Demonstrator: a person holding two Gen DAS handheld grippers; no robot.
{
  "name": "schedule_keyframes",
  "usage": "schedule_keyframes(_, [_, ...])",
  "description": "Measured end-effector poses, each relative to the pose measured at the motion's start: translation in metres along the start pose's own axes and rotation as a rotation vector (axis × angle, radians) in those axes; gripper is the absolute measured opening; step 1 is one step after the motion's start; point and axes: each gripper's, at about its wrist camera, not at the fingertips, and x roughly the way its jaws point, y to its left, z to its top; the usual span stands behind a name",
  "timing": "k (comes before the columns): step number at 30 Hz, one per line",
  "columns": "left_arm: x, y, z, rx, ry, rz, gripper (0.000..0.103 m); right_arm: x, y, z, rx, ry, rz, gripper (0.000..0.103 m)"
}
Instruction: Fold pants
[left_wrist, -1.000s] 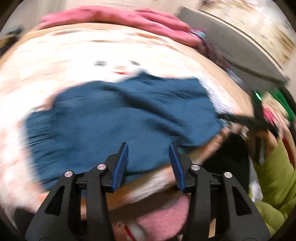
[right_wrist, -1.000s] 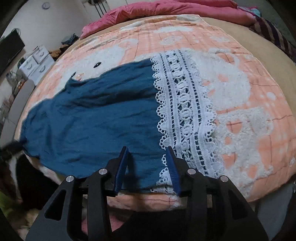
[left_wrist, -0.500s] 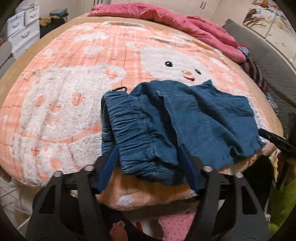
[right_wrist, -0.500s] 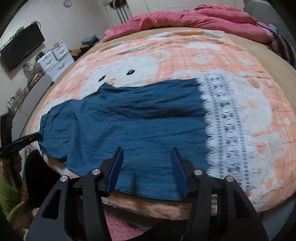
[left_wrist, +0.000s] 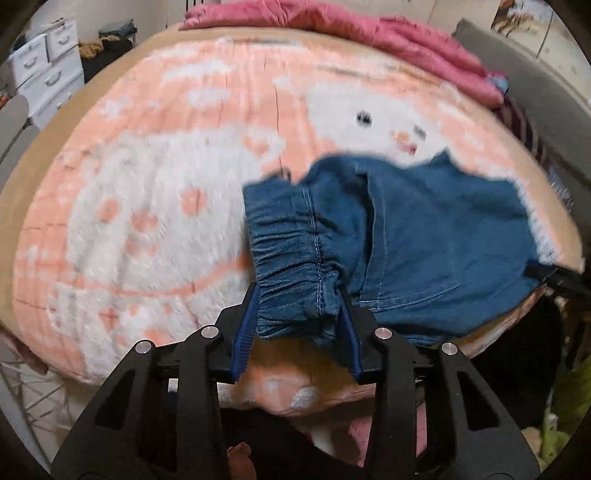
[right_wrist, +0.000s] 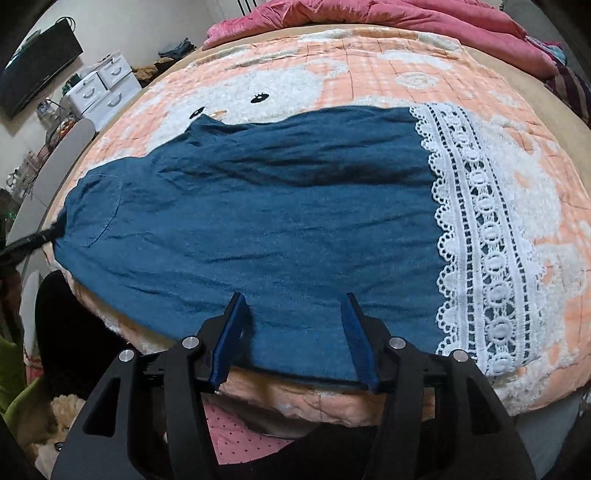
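Between the closing left tool's (left_wrist: 297, 321) pads sits the pants' (left_wrist: 424, 236) gathered waistband.

A bed (right_wrist: 528, 62) carries an orange and white plush blanket (right_wrist: 369, 74) with a snowman face. The blue pants (right_wrist: 258, 221) lie flat across the blanket's near part, lace-trimmed hem to the right. A pink quilt (right_wrist: 388, 14) is heaped along the far edge.
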Motion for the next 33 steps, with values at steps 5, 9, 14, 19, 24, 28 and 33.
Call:
schedule_keyframes(5, [0.009,0.008,-0.006,-0.025,0.012,0.013,0.050,0.004,0.004,-0.002,-0.027,0.009,-0.012,0.058])
schedule_keyframes(9, [-0.019,0.019,-0.005,-0.050,-0.022,0.011,0.057,-0.004,0.001,0.002,-0.023,0.003,0.016,0.059])
schedule_keyframes(14, [-0.067,0.015,0.014,-0.015,-0.134,0.098,0.058,-0.042,-0.009,0.015,-0.025,-0.121,0.039,0.065])
schedule_keyframes(19, [-0.076,-0.017,0.060,0.038,-0.234,-0.003,0.064,-0.063,-0.032,0.050,-0.012,-0.218,0.007,0.065])
schedule_keyframes(24, [-0.028,-0.090,0.108,0.162,-0.198,-0.196,0.064,-0.056,-0.061,0.086,0.018,-0.236,-0.017,0.065])
schedule_keyframes(28, [0.031,-0.133,0.135,0.243,-0.074,-0.268,0.064,-0.040,-0.099,0.104,0.117,-0.204,-0.022,0.065])
schedule_keyframes(33, [0.093,-0.151,0.144,0.286,0.034,-0.248,0.064,-0.018,-0.128,0.110,0.189,-0.173,0.032,0.065])
